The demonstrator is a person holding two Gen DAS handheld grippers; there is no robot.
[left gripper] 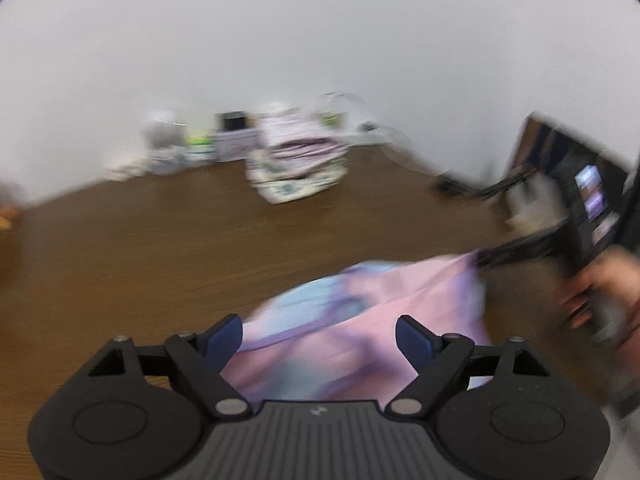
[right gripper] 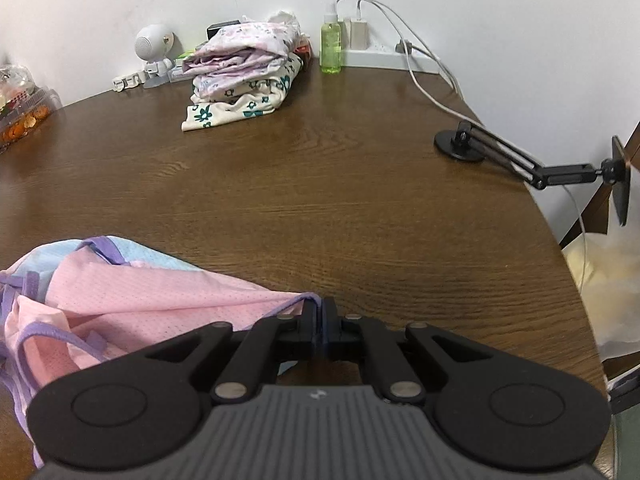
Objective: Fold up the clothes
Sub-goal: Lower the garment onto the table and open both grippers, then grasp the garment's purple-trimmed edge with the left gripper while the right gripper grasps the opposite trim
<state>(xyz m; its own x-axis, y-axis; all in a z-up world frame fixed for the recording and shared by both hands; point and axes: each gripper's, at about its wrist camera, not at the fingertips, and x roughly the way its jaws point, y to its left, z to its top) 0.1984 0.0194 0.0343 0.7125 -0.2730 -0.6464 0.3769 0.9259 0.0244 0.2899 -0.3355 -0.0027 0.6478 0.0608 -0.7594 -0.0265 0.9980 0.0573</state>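
Note:
A pink, light-blue and purple-trimmed mesh garment (right gripper: 132, 300) lies crumpled on the brown wooden table (right gripper: 320, 184). My right gripper (right gripper: 320, 312) is shut on a purple-edged corner of the garment, pulling it to the right. In the blurred left wrist view the same garment (left gripper: 360, 304) lies between and ahead of my left gripper's blue fingers. My left gripper (left gripper: 320, 336) is open, just above the garment. The right gripper (left gripper: 492, 258) shows there at the right, gripping the cloth's corner.
A stack of folded floral clothes (right gripper: 244, 76) sits at the back of the table. Behind it are a white speaker (right gripper: 154, 46), a green bottle (right gripper: 330, 46), a power strip with cables (right gripper: 384, 56). A black phone-holder arm (right gripper: 500, 152) stands at the right edge, a food container (right gripper: 24, 100) at the left.

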